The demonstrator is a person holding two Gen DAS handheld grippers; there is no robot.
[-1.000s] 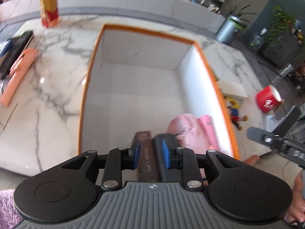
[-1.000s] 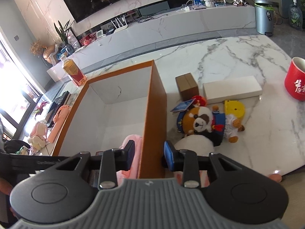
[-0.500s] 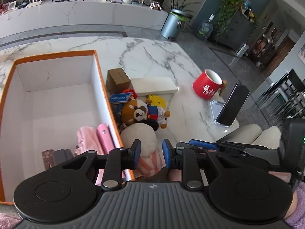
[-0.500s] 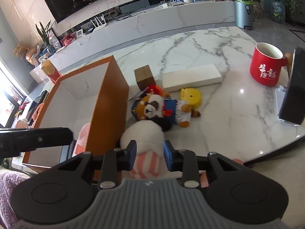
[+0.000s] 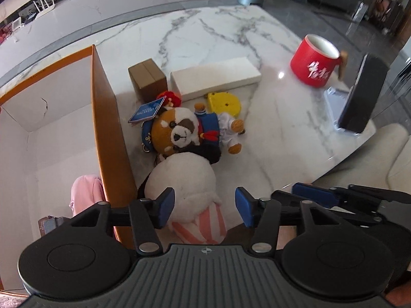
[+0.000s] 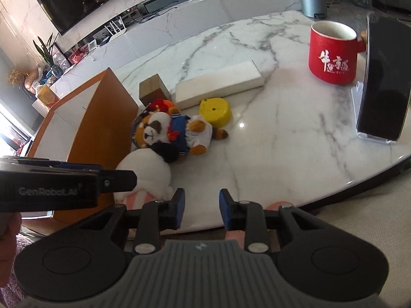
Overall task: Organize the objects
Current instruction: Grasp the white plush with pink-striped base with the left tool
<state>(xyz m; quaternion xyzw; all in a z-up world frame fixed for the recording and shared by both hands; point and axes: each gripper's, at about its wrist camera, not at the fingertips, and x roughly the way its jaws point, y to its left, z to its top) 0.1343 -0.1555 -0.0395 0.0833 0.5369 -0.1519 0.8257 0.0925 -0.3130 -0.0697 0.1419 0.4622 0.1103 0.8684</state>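
An orange box (image 5: 108, 118) with a white inside stands on the marble table at left; a pink item (image 5: 84, 190) lies in it. Beside it lie a white plush with pink stripes (image 5: 185, 182), a red-panda plush (image 5: 179, 131), a yellow toy (image 5: 223, 100), a brown carton (image 5: 147, 79) and a white block (image 5: 215, 77). My left gripper (image 5: 203, 208) is open, its left pad near the white plush. My right gripper (image 6: 200, 208) is open and empty over the table's front edge; the plushes (image 6: 164, 133) lie ahead to its left.
A red mug (image 5: 316, 61) and a dark phone on a stand (image 5: 359, 95) stand at the right of the table. A sofa cushion (image 5: 372, 159) lies beyond the right edge. A TV counter runs along the back wall (image 6: 179, 10).
My left gripper swung right from inside the box to above the white plush and opened wider. My right gripper moved right and forward and opened a little.
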